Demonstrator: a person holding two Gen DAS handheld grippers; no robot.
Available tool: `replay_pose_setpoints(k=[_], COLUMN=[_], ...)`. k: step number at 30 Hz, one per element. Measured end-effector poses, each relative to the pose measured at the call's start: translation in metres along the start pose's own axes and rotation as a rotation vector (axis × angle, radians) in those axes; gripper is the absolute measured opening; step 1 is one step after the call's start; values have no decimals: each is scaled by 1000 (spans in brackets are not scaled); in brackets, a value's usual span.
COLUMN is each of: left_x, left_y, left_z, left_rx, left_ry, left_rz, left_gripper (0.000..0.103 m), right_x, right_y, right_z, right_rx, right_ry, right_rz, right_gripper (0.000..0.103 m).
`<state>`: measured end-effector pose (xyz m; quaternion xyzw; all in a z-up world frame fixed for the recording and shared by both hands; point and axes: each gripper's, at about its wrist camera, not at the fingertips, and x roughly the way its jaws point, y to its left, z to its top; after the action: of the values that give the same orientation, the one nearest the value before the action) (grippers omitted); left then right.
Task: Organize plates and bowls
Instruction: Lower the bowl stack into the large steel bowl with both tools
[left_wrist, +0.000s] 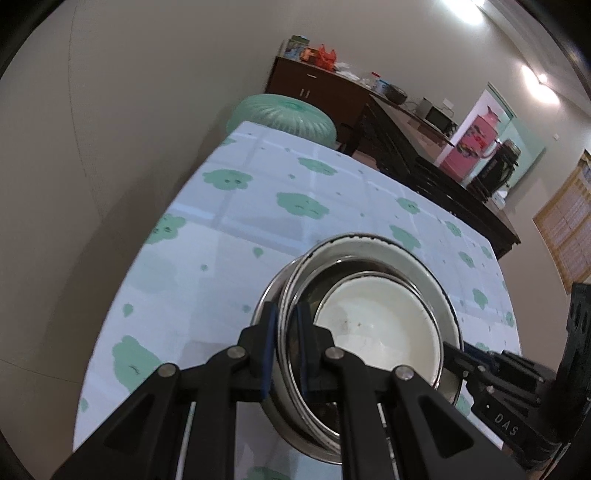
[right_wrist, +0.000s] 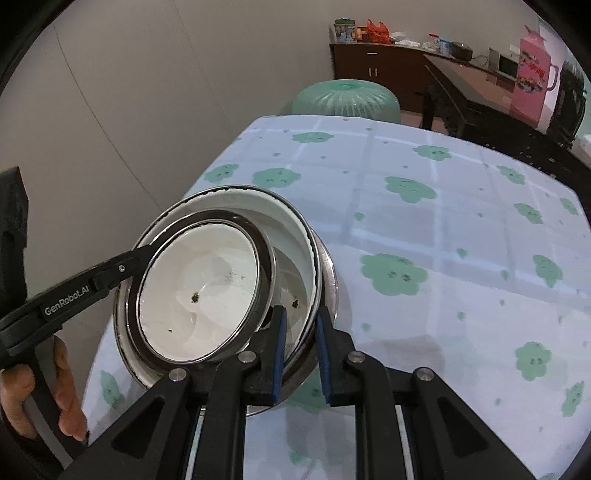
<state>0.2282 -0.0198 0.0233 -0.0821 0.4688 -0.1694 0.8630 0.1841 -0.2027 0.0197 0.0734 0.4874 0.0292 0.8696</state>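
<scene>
Bowls sit stacked low in the middle of both pictures, on your table (right_wrist: 461, 229) with its pale cloth and green flower shapes. The big bowl (right_wrist: 295, 236) is white inside with a shiny metal outside. The small bowl (right_wrist: 199, 288) rests tilted inside it, leaning on the left part of its rim in the right wrist view. The small bowl is white inside too, with a dark ring round the top and a few dark specks at the bottom.

Your left gripper (left_wrist: 286, 345) is clamped on a bowl edge at the near left side of the stack. One blue pad (left_wrist: 271, 332) is outside the metal wall and the other is inside. Which of the two rims it grips is hard to tell.

Your right gripper (right_wrist: 300, 350) is pinched on the big bowl's wall at the lower middle of its picture, one pad each side.

In the right wrist view your left hand (right_wrist: 55, 398) holds its tool at the lower left.

A green plastic stool (right_wrist: 347, 98) stands just past the far end of the table. A dark wood cabinet (right_wrist: 369, 70) stands by the back wall, upper right. A pink jug (right_wrist: 532, 81) is at the far right.
</scene>
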Motion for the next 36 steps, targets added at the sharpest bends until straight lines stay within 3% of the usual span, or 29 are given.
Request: replay_pose_setpoints(k=[14,25,32,36], left_x=[1,2,7,3], left_y=[-65,-87,-86,-86], left_z=[-28,-40,-44,-48], left_rx=[88,94,89,110], left_ry=[-6,-12,-17,-67], left_rz=[-8,-13,-5,10], left_gripper=[6,6,7,10], right_x=[-29,-41,-42,-47], right_y=[-49,-77,-81,-90], right_z=[-31,-46,-58,-70], right_rx=[12,58,113,182], right_ry=[-3,-39,-138,-249], right_rz=[-107,-110,-62,3], right_gripper=[18,18,18,18])
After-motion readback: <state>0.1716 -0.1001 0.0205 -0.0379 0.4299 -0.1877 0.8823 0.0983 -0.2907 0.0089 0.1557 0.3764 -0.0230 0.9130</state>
